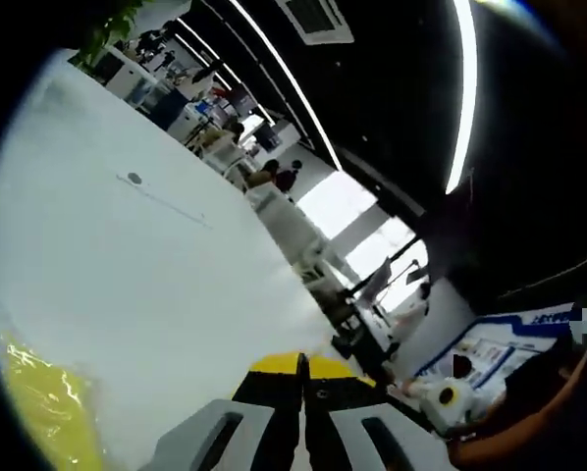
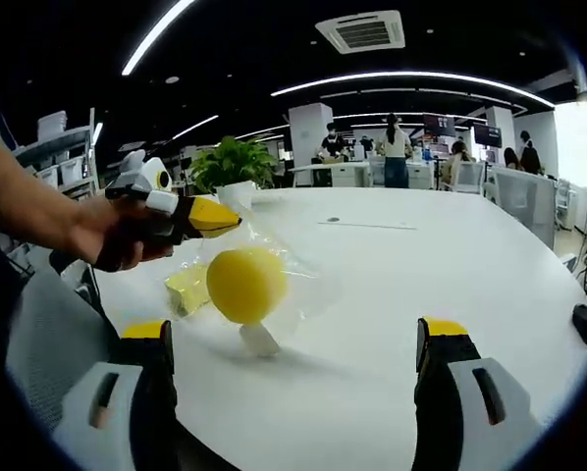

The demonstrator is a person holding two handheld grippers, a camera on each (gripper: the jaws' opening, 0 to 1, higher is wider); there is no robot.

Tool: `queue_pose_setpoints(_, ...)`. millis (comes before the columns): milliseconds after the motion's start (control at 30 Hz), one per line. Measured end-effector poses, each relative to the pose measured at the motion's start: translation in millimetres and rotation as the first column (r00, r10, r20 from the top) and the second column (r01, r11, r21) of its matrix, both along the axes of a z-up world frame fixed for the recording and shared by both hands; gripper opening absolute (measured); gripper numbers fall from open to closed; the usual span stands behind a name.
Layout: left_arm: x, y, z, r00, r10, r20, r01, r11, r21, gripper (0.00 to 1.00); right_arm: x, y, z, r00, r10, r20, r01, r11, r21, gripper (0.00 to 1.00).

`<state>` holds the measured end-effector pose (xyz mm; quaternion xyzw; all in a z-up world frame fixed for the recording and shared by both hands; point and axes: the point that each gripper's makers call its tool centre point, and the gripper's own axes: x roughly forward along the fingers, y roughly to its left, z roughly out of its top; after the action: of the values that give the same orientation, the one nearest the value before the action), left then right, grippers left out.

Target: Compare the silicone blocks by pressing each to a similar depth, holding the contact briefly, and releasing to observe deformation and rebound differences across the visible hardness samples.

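A round yellow silicone sample (image 2: 246, 285) stands on a small white base (image 2: 259, 340) on the white table (image 2: 401, 275). My right gripper (image 2: 293, 339) is open, its jaws wide apart on either side of the sample and nearer than it. A hand holds my left gripper (image 2: 215, 217) just above and left of the sample, with its yellow tips together. In the left gripper view, the left gripper (image 1: 300, 368) is shut with nothing seen between its jaws, over the white table (image 1: 156, 265). A flat yellow block in clear plastic (image 2: 187, 287) lies behind the sample, and yellow plastic (image 1: 38, 402) shows at lower left.
Crinkled clear plastic (image 2: 293, 265) spreads around the sample. A potted plant (image 2: 233, 160) stands at the table's far edge. Office desks, chairs and several people (image 2: 397, 147) fill the room beyond. A dark object (image 2: 586, 322) sits at the table's right edge.
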<state>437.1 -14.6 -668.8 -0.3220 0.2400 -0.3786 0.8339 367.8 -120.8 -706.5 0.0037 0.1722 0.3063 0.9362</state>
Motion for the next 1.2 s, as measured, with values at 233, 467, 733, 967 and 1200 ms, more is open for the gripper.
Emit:
queue_pose_setpoints(233, 16.6, 18.8, -23.8, 0.998, 0.07, 0.008, -0.07, 0.989, 0.129, 0.0, -0.4, 0.1, -1.3, 1.0, 0.003, -0.007, -0.002, 1.0, 0.006, 0.97)
queue_pose_setpoints(467, 27.0, 20.5, -49.1, 0.993, 0.114, -0.036, -0.104, 0.973, 0.208, 0.0, -0.2, 0.9, -2.2, 1.0, 0.009, -0.008, -0.009, 1.0, 0.003, 0.97)
queue_pose_setpoints(733, 36.1, 32.7, -83.9, 0.981, 0.179, -0.08, -0.142, 0.931, 0.337, 0.0, -0.3, 1.1, -3.9, 1.0, 0.012, -0.019, -0.012, 1.0, -0.003, 0.97)
queue_pose_setpoints(967, 41.2, 33.8, -100.0, 0.974, 0.201, -0.102, -0.148, 0.911, 0.385, 0.0, -1.9, 5.1, -6.0, 0.999, 0.035, -0.024, -0.035, 0.999, -0.018, 0.97)
queue_pose_setpoints(1200, 39.8, 29.2, -113.2, 0.968, 0.205, -0.146, -0.13, 0.902, 0.412, 0.0, -2.9, 6.2, -8.6, 0.999, 0.041, -0.036, -0.042, 0.999, -0.027, 0.97)
